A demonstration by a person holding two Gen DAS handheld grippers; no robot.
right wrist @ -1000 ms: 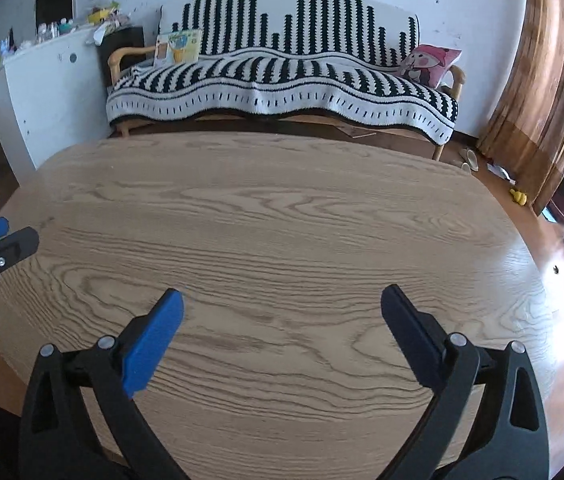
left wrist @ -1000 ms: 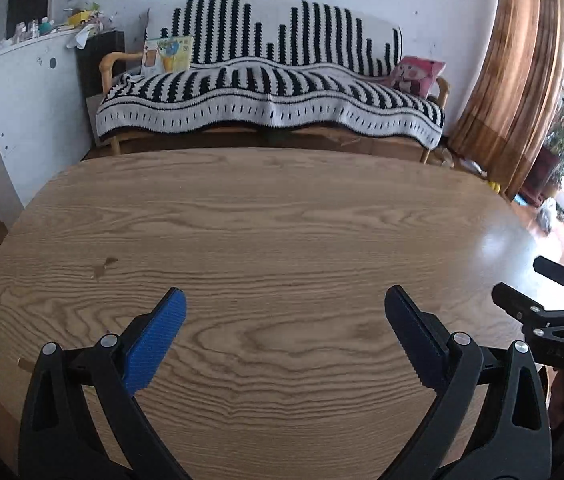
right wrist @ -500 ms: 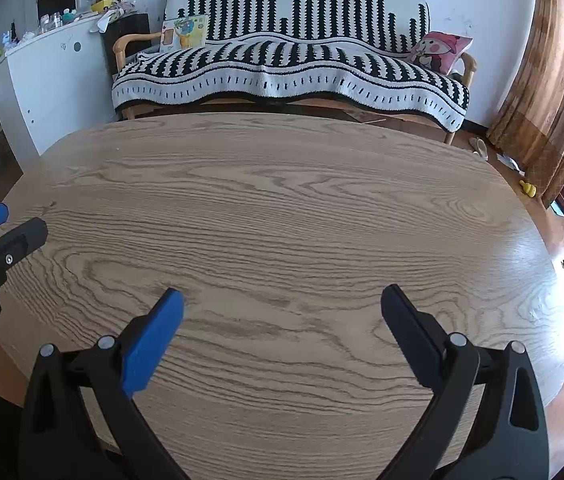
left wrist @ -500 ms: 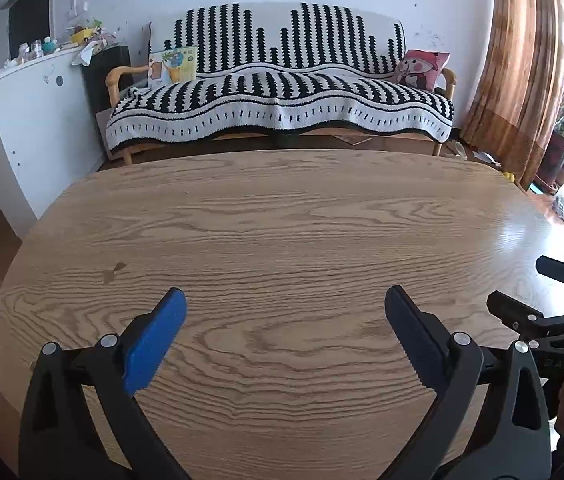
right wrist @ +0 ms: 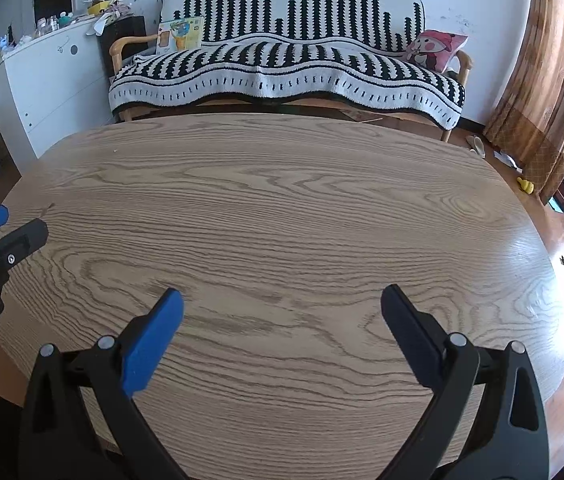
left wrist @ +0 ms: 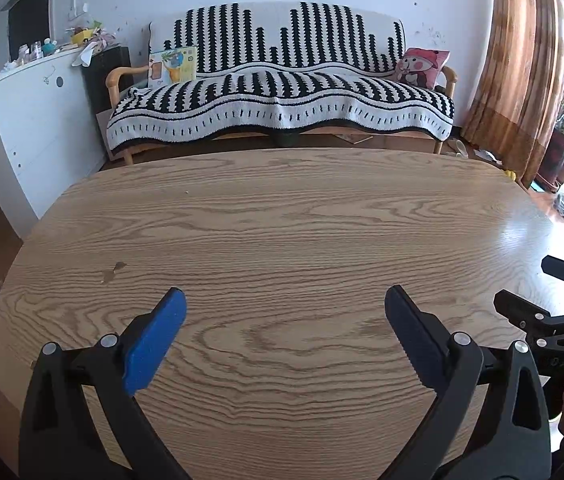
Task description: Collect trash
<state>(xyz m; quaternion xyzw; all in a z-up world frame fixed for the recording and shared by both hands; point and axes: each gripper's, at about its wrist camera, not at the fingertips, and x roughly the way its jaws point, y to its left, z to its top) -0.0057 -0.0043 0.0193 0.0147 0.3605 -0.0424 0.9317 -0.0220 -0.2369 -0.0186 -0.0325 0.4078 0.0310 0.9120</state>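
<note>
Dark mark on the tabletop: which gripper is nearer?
Left. The dark mark lies just ahead and left of the open left gripper. From the right gripper it sits far off to the left, beyond the left gripper's tips.

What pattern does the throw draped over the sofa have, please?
The throw has black and white stripes, clearest in the right wrist view.
</note>
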